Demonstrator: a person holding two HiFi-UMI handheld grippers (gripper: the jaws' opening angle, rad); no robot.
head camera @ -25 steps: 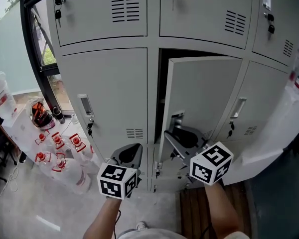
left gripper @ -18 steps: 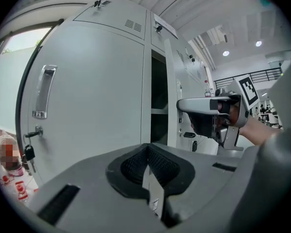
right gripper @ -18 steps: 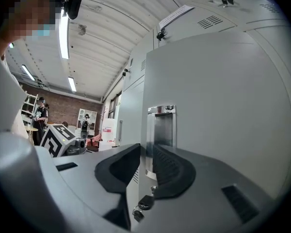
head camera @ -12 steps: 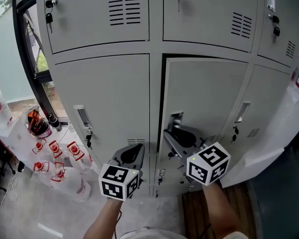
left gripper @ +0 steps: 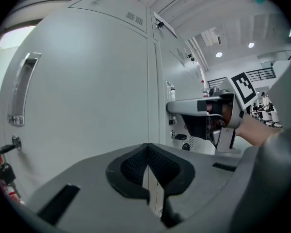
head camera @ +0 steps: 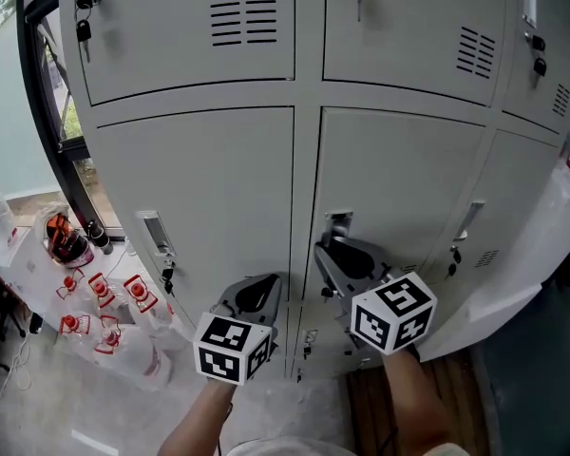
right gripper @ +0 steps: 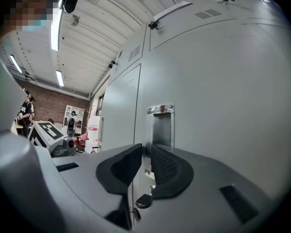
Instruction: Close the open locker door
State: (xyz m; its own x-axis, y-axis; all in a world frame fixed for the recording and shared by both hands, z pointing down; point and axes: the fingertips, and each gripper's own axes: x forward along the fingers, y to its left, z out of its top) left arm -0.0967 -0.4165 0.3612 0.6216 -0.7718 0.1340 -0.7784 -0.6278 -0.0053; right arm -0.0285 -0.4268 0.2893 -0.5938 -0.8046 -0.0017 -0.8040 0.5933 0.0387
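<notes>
The middle locker door [head camera: 399, 188] lies flush with its neighbours, with no dark gap along its left edge. My right gripper [head camera: 323, 253] is against that door just below its recessed chrome handle [head camera: 337, 224]. Its jaws are closing, a narrow slit still stands between the pads, and nothing is clamped there. In the right gripper view, the right gripper [right gripper: 144, 152] points at the handle [right gripper: 161, 125], with a key [right gripper: 144, 200] low down. My left gripper [head camera: 269, 281] hovers shut and empty before the left locker door [head camera: 209, 188]. The left gripper [left gripper: 148, 147] has its pads meeting at the tip.
The left door has a handle [head camera: 156, 234] with keys [head camera: 168, 275] hanging under it. Several red-capped bottles [head camera: 100, 297] stand on the floor at the left, beside a black window frame [head camera: 38, 93]. Another closed locker door [head camera: 513, 217] is to the right.
The middle door has swung from ajar to flush, and the dark opening along its left edge has gone. My right gripper stayed at the door's handle area throughout.
</notes>
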